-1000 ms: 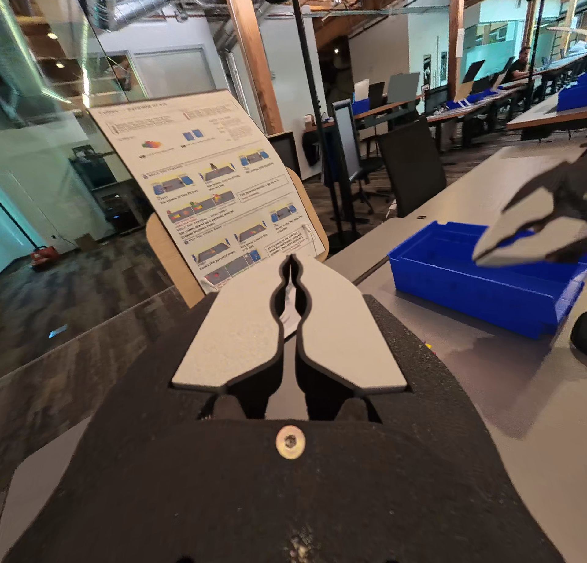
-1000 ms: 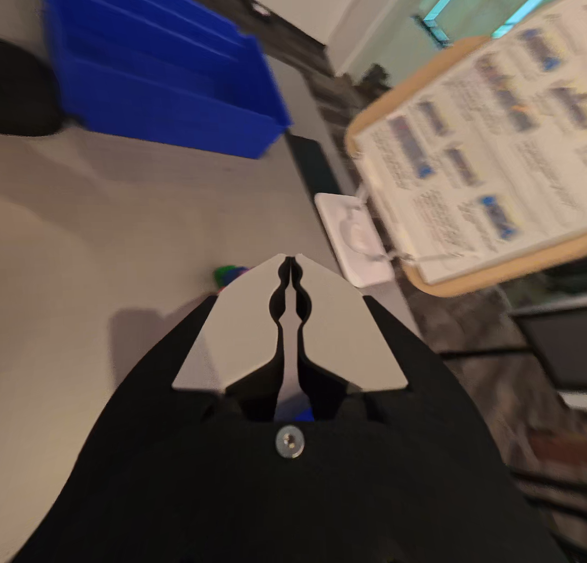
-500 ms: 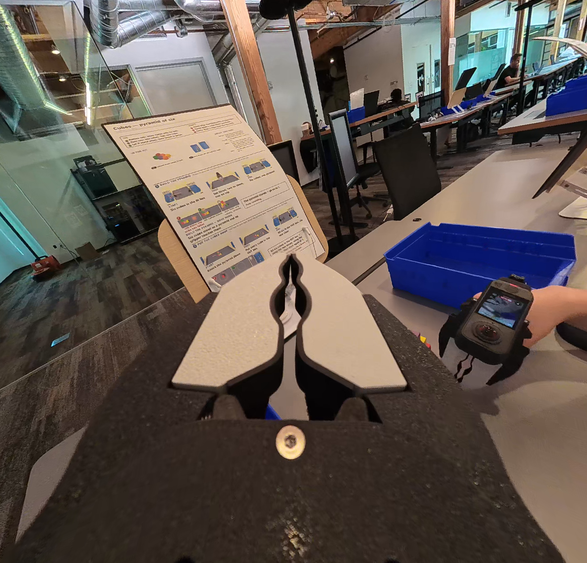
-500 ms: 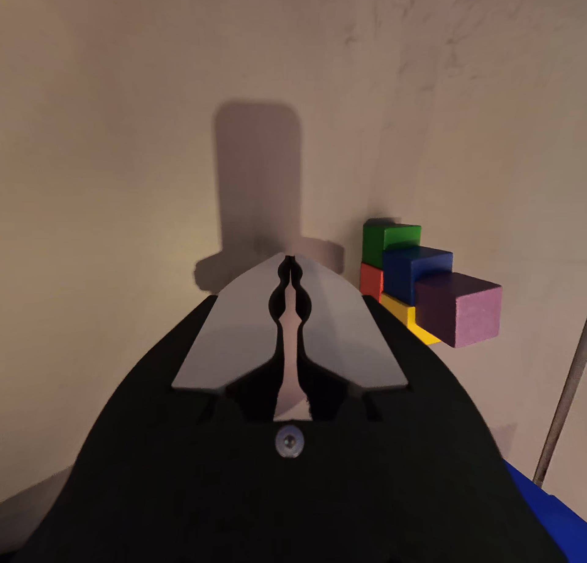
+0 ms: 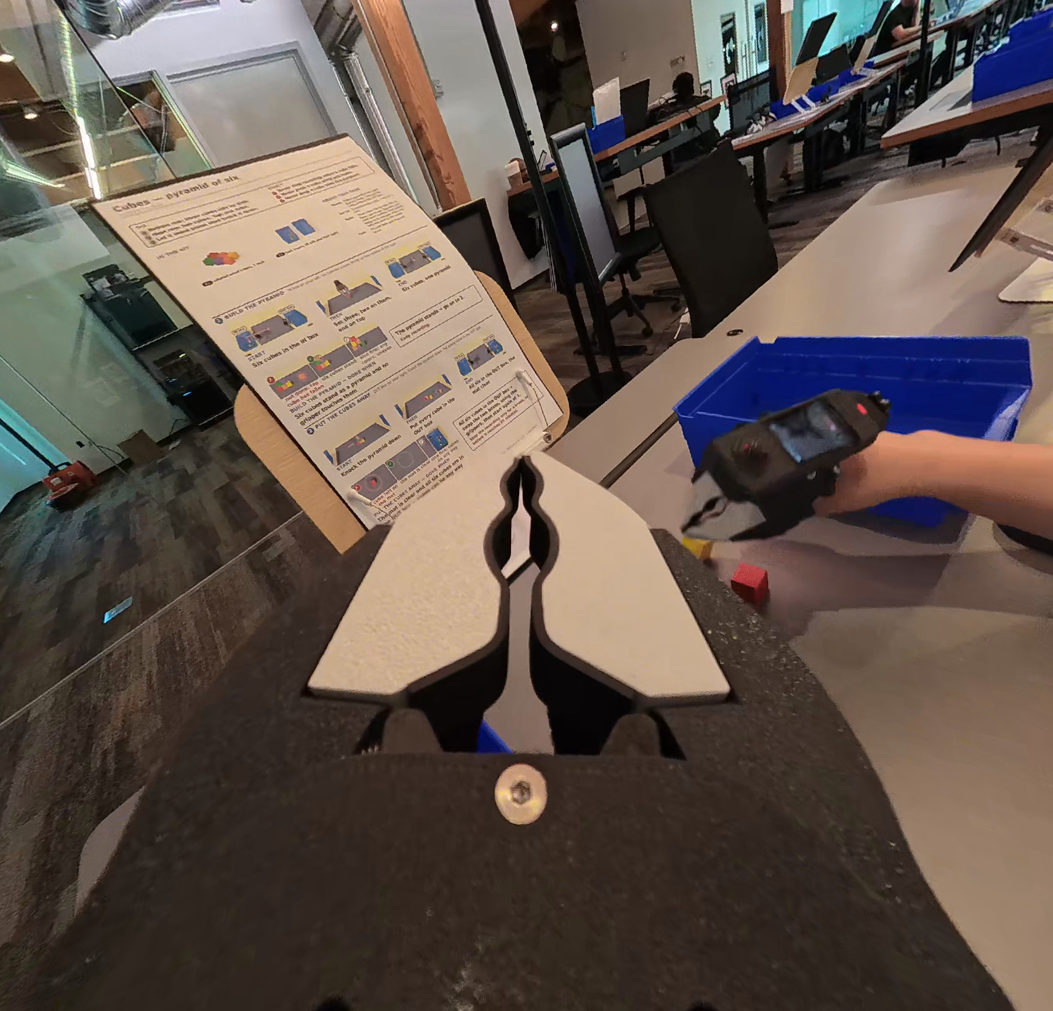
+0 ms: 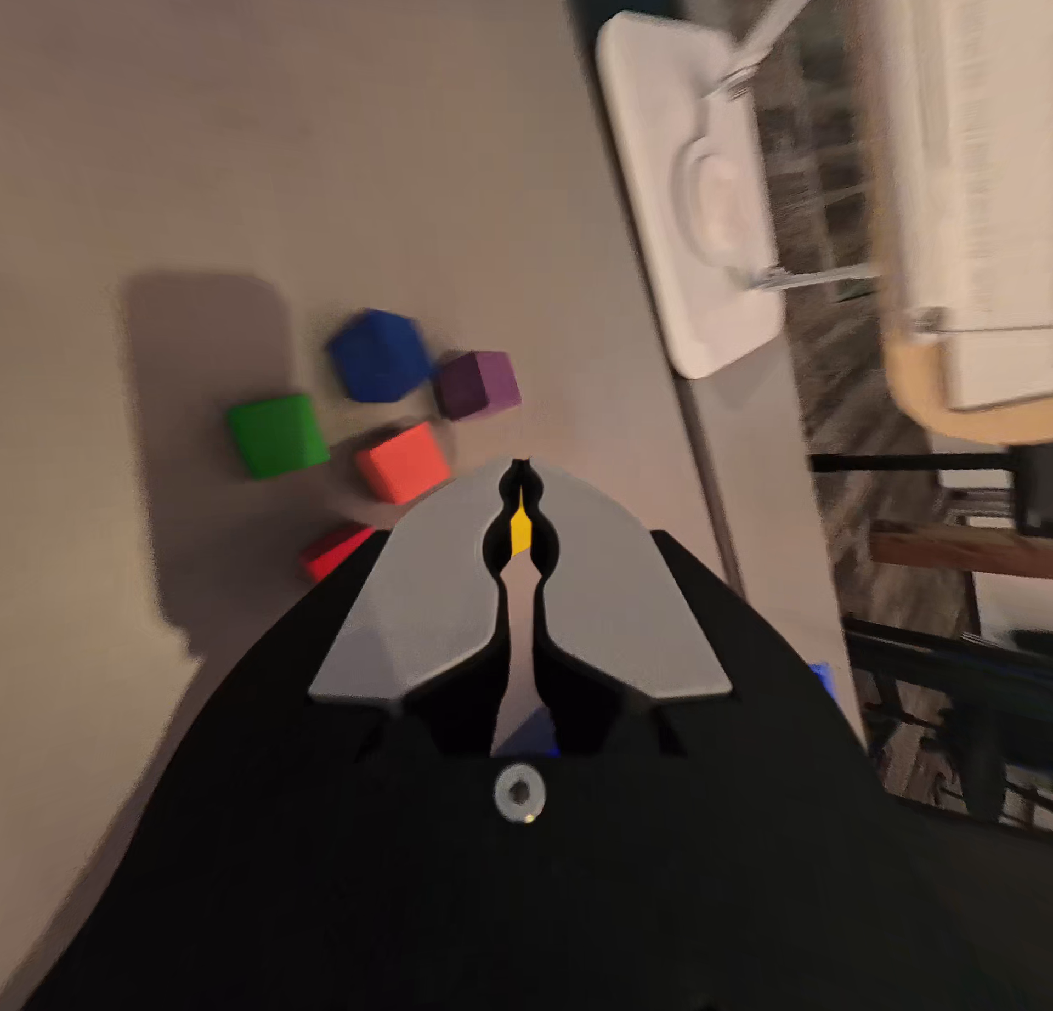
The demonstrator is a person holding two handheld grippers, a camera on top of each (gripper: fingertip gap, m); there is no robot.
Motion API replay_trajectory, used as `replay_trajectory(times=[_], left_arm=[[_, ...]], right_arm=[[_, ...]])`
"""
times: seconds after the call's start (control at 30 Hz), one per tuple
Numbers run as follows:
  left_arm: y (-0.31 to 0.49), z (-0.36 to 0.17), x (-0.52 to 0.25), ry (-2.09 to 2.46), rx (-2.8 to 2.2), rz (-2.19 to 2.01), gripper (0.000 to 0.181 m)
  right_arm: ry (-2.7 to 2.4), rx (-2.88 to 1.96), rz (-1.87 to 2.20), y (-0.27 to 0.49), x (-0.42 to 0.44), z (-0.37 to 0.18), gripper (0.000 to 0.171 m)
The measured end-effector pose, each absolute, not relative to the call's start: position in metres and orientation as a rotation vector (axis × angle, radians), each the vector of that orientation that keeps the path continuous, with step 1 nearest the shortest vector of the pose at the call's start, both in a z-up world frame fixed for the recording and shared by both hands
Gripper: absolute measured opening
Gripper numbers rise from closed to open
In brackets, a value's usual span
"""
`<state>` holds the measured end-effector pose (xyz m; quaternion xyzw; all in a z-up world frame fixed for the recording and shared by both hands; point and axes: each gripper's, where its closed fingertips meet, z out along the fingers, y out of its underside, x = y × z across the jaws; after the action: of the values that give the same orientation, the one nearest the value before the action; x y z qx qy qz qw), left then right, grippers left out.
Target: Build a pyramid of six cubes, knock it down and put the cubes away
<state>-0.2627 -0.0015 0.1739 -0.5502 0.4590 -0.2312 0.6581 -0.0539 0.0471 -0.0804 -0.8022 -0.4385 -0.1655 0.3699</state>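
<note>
The cubes lie scattered on the grey table (image 6: 285, 129) in the right wrist view: blue (image 6: 379, 356), purple (image 6: 477, 382), green (image 6: 277, 435), orange (image 6: 404, 462) and red (image 6: 333, 550). A yellow cube (image 6: 519, 530) shows through the gap behind my right gripper's tips. My right gripper (image 6: 519, 462) is shut and empty, low among the cubes. In the left wrist view it (image 5: 706, 519) hangs over the yellow cube (image 5: 698, 547), with the red cube (image 5: 749, 583) beside it. My left gripper (image 5: 523, 459) is shut and empty, held above the table's left end.
A blue bin (image 5: 854, 408) stands on the table behind the right gripper. An instruction board (image 5: 319, 322) on a wooden stand leans at the table's far edge, on a white base (image 6: 684, 186). A blue edge (image 5: 493, 738) shows under my left gripper. Office desks and chairs lie beyond. My right fingertips sit around 35 centimetres from my left ones.
Half a second ago the cubes stood stacked; now they lie scattered. My right gripper has swung down and swept through them. My left gripper has barely moved.
</note>
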Motion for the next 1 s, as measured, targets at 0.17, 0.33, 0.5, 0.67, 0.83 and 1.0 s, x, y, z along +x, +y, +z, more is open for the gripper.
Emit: replay_trajectory(times=[0.17,0.33,0.5,0.67,0.83,1.0], left_arm=[[0.000,0.169,-0.258,1.069,-1.258,-0.482,0.000],[0.002,0.166,-0.255,1.074,-1.268,-0.480,0.000],[0.002,0.162,-0.252,1.089,-1.281,-0.467,0.000],[0.005,0.160,-0.253,1.093,-1.291,-0.443,0.000],[0.005,0.155,-0.252,1.110,-1.310,-0.446,0.000],[0.001,0.153,-0.250,1.135,-1.306,-0.453,0.000]], right_arm=[[-0.909,-1.878,-0.504,0.044,-0.025,-0.004,0.001],[-0.839,-1.881,-0.484,0.033,-0.005,0.015,0.001],[-0.844,-1.994,-0.429,0.035,-0.008,-0.016,0.001],[-0.663,-2.315,-0.289,0.057,0.001,-0.071,0.034],[-0.588,-2.581,-0.275,0.069,0.014,-0.114,0.047],[-0.535,-2.688,-0.188,0.071,0.011,-0.139,0.049]])
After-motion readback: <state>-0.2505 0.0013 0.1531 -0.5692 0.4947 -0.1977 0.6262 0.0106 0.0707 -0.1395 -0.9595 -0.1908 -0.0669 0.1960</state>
